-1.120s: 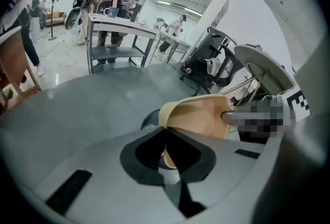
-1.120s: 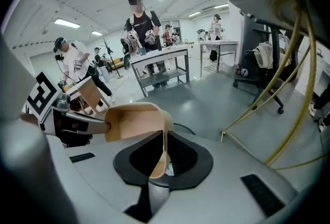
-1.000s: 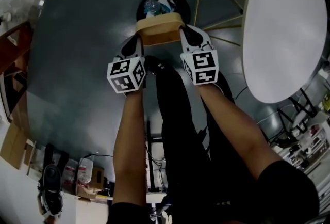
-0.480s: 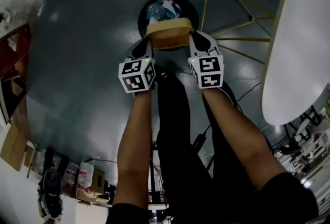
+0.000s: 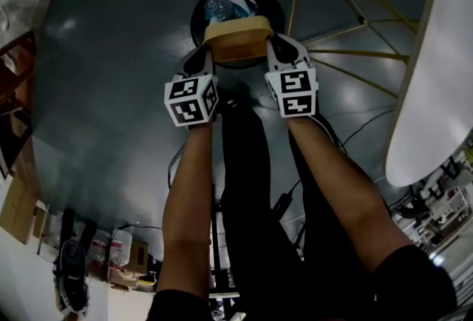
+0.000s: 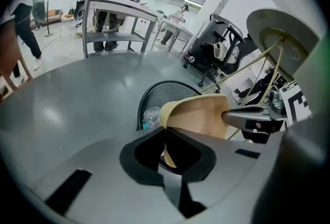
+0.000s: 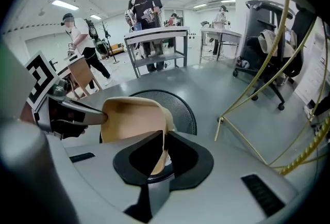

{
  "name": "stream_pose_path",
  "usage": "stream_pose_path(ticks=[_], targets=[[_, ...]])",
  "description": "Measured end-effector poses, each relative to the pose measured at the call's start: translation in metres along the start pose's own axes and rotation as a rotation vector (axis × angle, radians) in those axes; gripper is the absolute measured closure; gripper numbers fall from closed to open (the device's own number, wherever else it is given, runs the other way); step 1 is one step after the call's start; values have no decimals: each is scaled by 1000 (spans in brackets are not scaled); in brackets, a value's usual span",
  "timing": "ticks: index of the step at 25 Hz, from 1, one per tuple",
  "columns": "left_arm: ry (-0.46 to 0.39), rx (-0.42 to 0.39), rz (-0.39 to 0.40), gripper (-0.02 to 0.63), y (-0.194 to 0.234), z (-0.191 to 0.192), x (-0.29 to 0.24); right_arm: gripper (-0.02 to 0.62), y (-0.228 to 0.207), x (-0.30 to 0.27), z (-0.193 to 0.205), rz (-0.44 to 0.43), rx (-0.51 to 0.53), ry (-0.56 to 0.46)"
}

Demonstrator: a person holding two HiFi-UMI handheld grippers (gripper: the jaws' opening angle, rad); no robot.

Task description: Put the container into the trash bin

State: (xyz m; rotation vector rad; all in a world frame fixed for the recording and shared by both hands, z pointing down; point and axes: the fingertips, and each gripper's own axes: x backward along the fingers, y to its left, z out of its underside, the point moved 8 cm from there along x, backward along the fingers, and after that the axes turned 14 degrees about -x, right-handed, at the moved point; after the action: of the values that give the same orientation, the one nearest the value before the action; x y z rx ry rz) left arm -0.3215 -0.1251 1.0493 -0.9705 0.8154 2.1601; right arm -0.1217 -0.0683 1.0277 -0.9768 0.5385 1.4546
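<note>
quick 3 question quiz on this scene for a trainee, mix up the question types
1. True or false: the container is resting on the floor beside the trash bin.
2. What already lies in the trash bin? A. a plastic bottle B. a shoe C. nothing
3. How many grippers are shut on the container?

Key
1. False. It is held up off the floor, at the bin's near rim.
2. A
3. Two. The left gripper and the right gripper each pinch one of its walls.
</note>
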Motion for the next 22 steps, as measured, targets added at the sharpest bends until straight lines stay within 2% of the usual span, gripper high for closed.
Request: stream_pose_path(ticks=[4,6,8,12,18,22], targets=[[-3,-43,-23,586,-1,0,0,527,2,-4,-1,-15,16,11],[-5,-44,-32,512,-3,0,0,481,1,-4,0,-17,8,22],[-6,-38,-34,485,-6,2,1,460,-2,-2,2,-10,3,27],[-7,-31,-20,486,-13,5,9,460,3,9,1,-21,27,17],[-30,-29,-17,509,-24,-13,29,460,25,27,-18,-64,49,-4],[-59,-21,-5,575,-32,-32,52,466,47,45,-39,-115,53,-15]])
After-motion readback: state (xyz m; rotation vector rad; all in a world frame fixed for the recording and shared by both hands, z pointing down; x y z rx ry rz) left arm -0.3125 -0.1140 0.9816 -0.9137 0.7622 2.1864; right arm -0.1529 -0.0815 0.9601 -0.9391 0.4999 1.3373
